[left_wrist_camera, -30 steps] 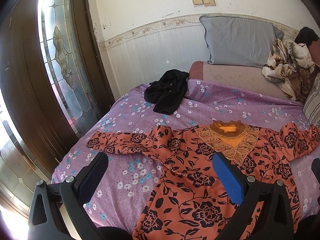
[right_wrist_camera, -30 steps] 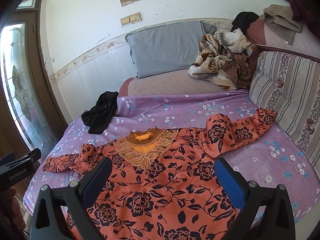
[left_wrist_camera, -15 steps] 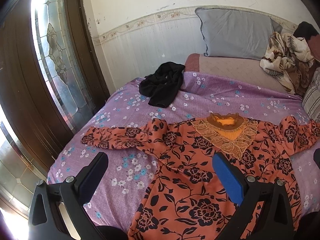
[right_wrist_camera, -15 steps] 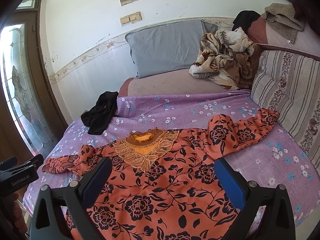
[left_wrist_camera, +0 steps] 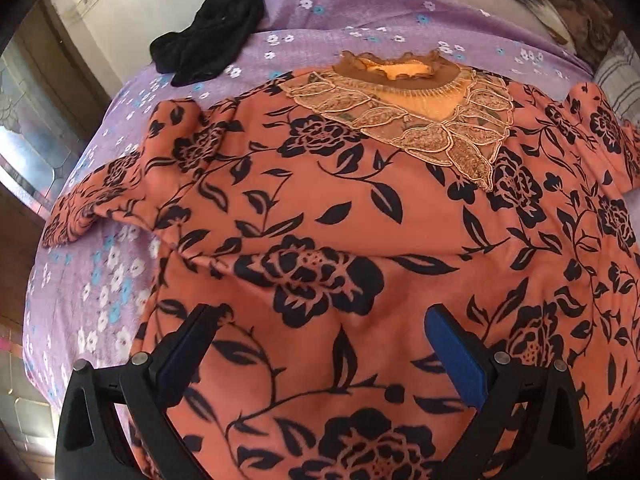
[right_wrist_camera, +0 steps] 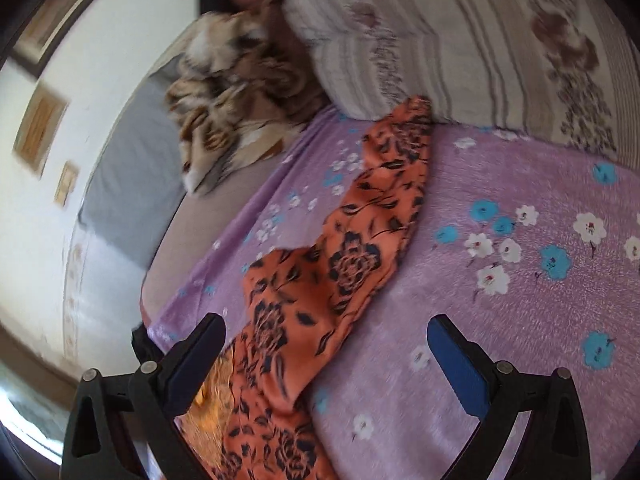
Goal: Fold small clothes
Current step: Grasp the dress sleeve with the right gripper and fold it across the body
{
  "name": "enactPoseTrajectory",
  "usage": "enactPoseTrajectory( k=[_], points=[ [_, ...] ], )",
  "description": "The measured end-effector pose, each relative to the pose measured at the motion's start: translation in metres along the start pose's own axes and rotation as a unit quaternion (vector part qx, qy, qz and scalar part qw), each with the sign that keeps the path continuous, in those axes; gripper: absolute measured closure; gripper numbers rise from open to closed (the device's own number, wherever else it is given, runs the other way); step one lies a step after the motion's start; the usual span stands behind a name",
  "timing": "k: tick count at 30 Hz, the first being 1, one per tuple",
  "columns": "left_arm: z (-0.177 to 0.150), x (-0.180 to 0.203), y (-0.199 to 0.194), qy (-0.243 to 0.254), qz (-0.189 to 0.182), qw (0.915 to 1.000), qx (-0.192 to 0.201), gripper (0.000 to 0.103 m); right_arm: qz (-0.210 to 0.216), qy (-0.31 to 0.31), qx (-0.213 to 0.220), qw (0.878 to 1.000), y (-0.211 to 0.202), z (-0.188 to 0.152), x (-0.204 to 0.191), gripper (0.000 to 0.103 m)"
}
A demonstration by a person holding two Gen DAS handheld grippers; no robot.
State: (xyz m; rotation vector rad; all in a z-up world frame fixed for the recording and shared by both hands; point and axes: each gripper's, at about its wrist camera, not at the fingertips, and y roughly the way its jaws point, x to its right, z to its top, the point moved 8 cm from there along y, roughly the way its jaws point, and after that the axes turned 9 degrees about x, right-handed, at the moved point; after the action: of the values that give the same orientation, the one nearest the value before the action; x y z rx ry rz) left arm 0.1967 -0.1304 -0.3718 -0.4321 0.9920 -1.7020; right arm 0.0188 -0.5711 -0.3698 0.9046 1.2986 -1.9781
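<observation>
Both grippers are now much closer to the orange blouse [left_wrist_camera: 360,208] than half a sec ago; the folding is probably only starting, no fold made yet. The blouse lies flat on the purple blanket [right_wrist_camera: 520,320], collar [left_wrist_camera: 404,92] on the far side. The left gripper [left_wrist_camera: 320,344] hangs low over the blouse body, jaws wide apart, nothing held. The right gripper [right_wrist_camera: 324,356] is rolled to the side, pointing along the right sleeve [right_wrist_camera: 372,216], also released, w/ the sleeve lying between its jaws.

Our left wrist view looks down, close over the orange floral garment [left_wrist_camera: 340,208]; our right view tilts along its sleeve. We share that garment.
</observation>
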Motion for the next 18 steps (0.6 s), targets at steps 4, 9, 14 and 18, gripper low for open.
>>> enactPoseTrajectory(
  k=[4, 9, 14, 18],
  points=[
    [-0.003, 0.007, 0.01, -0.003, -0.036, 0.9988, 0.034, 0.0, -0.013, 0.034, 0.007, 0.999, 0.044, 0.039, 0.021, 0.015],
    [-0.004, 0.003, 0.014, -0.036, -0.052, 0.9974, 0.035, 0.0, -0.038, 0.036, 0.028, 0.998, 0.093, 0.073, 0.041, 0.028],
    [-0.005, 0.004, 0.012, -0.045, -0.049, 0.9974, 0.028, 0.0, -0.039, -0.018, 0.052, 0.998, 0.131, 0.092, 0.033, 0.042],
    [-0.003, -0.001, 0.02, -0.038, -0.048, 0.9979, 0.024, 0.0, -0.06, -0.039, 0.046, 0.996, 0.147, 0.093, 0.034, 0.086]
  ],
)
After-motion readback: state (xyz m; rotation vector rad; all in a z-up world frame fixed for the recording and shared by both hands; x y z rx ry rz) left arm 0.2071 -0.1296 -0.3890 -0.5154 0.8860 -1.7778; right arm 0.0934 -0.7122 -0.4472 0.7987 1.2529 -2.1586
